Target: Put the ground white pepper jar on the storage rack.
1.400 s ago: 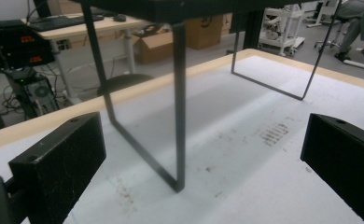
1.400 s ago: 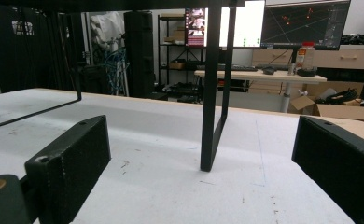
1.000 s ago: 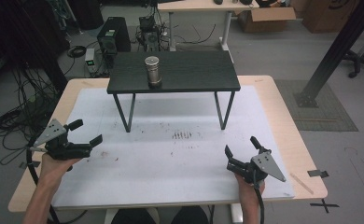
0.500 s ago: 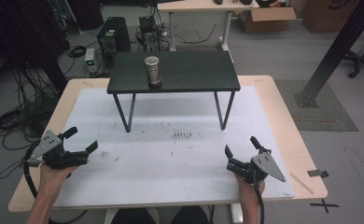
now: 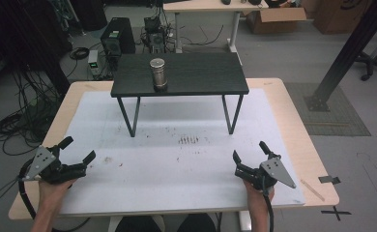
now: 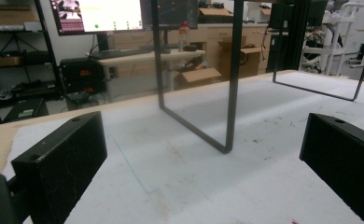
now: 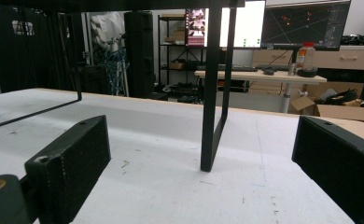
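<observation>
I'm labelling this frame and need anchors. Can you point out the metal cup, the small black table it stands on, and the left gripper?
metal cup (image 5: 158, 73): high view, on its steel side wall.
small black table (image 5: 201, 75): high view, on the bare dark top.
left gripper (image 5: 78, 151): high view, midway between its open fingertips.

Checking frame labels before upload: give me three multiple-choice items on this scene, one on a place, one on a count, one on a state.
1. Where does the metal cup stand?
A. on the small black table
B. on the white mat
C. between the left gripper's fingers

2. How many metal cups are on the black table?
A. three
B. one
C. two

3. How do the two grippers stand?
A. both shut on the cup
B. left shut, right open
C. both open and holding nothing

Answers: 1 A, the cup sits on the black top, left of its middle. 2 B, a single cup shows there. 3 C, the left gripper and right gripper have spread fingers over the white mat.
</observation>
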The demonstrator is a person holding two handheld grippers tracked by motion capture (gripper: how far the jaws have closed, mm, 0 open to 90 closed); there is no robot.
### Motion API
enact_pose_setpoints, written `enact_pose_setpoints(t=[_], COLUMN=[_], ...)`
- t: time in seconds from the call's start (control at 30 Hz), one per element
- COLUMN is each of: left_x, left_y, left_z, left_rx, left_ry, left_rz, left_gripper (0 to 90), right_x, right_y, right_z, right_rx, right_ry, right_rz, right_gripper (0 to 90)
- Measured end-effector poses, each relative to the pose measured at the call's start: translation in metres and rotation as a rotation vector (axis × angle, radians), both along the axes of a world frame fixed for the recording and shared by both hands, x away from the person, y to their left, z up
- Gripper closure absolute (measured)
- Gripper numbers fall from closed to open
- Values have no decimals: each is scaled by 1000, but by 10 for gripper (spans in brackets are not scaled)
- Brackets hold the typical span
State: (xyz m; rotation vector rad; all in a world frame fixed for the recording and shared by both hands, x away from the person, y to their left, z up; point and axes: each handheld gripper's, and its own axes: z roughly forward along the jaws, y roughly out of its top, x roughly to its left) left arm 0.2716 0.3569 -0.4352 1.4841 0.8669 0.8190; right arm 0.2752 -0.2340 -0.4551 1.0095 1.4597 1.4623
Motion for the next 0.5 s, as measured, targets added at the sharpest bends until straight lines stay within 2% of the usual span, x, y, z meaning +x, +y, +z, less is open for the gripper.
enact_pose_setpoints(t=[0.3,0.4,0.5], left_x=[-5,-7,-10], left_y=[2,2,3], left_z=[-11,-17,-18], left_rx=[-5,-16,-31], left_ry=[-25,-25,-48], left_rz=[28,34,47], left_gripper=[10,9,10], right_x=[0,0,0], right_y=[0,0,0], right_z=[0,0,0], right_rx=[0,0,0], right_ry=[-1,0,0], right_rz=[0,0,0], right_gripper=[39,39,40])
